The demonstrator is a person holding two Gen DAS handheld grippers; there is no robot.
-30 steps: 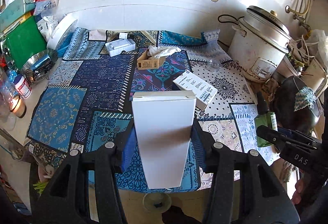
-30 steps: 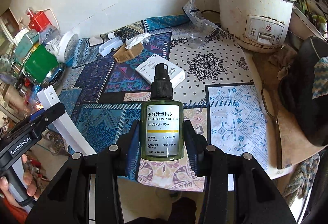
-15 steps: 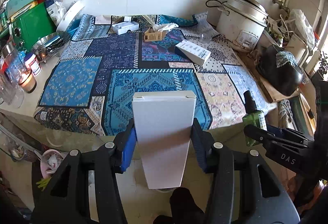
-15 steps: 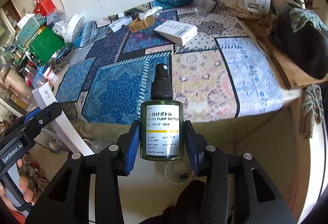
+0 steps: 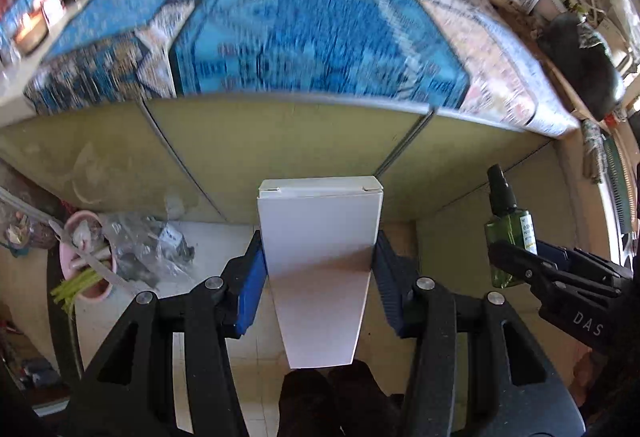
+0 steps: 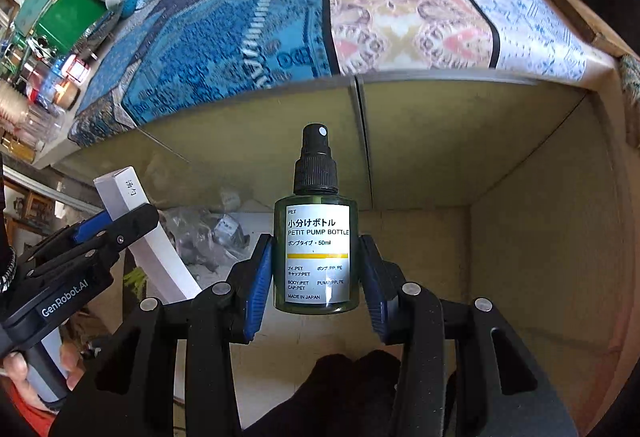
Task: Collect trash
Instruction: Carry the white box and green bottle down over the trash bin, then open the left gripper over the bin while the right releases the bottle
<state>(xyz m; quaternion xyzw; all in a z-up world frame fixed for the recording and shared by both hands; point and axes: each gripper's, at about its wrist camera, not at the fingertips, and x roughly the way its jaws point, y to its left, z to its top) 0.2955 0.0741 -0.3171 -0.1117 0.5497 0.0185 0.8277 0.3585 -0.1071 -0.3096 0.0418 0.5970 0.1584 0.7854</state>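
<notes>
Below counter: pink bowl (image 5: 86, 257) with scraps

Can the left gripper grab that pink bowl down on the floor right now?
Probably not yet. The left gripper is already clamped on the white box, so its jaws are full. The pink bowl sits off to the side on the floor, beside a crumpled plastic bag, with nothing blocking the path.

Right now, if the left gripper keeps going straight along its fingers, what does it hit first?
Probably the cabinet front under the counter. The left gripper, shut on the white box, aims at that panel, near its base; the box end leads. Depth is unclear; it could meet the floor first.
</notes>
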